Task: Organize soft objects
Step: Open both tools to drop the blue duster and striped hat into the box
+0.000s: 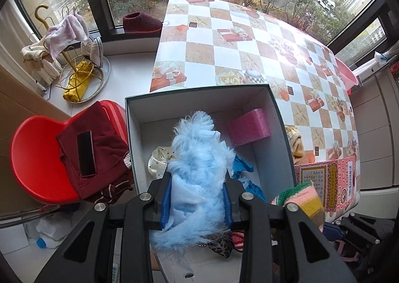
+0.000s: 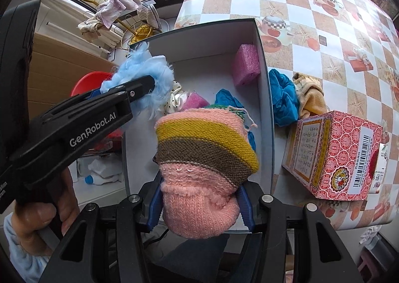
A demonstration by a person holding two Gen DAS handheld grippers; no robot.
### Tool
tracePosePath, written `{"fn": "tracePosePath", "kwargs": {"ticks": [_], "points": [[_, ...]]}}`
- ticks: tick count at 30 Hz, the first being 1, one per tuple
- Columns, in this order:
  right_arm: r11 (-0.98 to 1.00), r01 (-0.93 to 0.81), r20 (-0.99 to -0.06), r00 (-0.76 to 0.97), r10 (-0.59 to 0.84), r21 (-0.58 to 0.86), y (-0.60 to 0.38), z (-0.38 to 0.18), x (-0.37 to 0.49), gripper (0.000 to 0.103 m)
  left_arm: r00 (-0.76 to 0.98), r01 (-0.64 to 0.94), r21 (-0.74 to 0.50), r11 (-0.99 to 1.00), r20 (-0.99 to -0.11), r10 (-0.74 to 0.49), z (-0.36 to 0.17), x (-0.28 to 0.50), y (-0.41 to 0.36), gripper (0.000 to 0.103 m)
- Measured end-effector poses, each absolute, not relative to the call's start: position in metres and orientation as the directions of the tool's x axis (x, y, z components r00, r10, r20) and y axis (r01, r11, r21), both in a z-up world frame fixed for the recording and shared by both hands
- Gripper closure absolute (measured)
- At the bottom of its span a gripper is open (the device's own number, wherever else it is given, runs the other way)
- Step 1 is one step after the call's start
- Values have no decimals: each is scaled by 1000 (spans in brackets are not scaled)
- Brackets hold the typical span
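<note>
My left gripper point(image 1: 198, 195) is shut on a fluffy light-blue piece point(image 1: 197, 158) and holds it over the open grey box point(image 1: 279, 118). It also shows in the right wrist view point(image 2: 139, 78). My right gripper point(image 2: 200, 205) is shut on a striped pink, yellow and brown knitted piece point(image 2: 204, 155) above the box's near end point(image 2: 264, 78). Inside the box lie a pink foam block point(image 2: 245, 64), a blue cloth point(image 2: 228, 99) and a cream dotted cloth point(image 1: 158, 158).
A blue cloth point(image 2: 284, 101) and a tan cloth point(image 2: 310, 98) lie on the checkered table point(image 2: 324, 33) beside a red patterned carton point(image 2: 334, 153). A red chair point(image 1: 32, 158) with dark red clothing and a phone stands left. A gold rack point(image 1: 74, 58) holds cloths.
</note>
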State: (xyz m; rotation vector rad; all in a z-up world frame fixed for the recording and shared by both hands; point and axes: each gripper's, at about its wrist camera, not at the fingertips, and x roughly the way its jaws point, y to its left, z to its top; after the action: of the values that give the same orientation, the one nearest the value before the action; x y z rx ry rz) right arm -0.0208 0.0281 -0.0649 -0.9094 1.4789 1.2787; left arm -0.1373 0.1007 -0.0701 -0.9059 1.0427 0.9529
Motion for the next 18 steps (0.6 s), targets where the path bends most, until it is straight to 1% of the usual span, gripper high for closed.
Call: {"fn": "tracePosePath", "kwargs": {"ticks": [6,16,18], "points": [[170,-944,-959,-281,32,282,32,-70,-24,51,198,-937,-134,323,-964,175,-76,-135,104,68],[180,-937,-954,-295,52,299,33,-69,-25,51,167,-932,-108,346,-975,145,-82,-128,106,67],[178,-936,-953,-298,53,303,32,-69,-26,51,162,-930,-105,353,-977,137,-83,-126,105,66]]}}
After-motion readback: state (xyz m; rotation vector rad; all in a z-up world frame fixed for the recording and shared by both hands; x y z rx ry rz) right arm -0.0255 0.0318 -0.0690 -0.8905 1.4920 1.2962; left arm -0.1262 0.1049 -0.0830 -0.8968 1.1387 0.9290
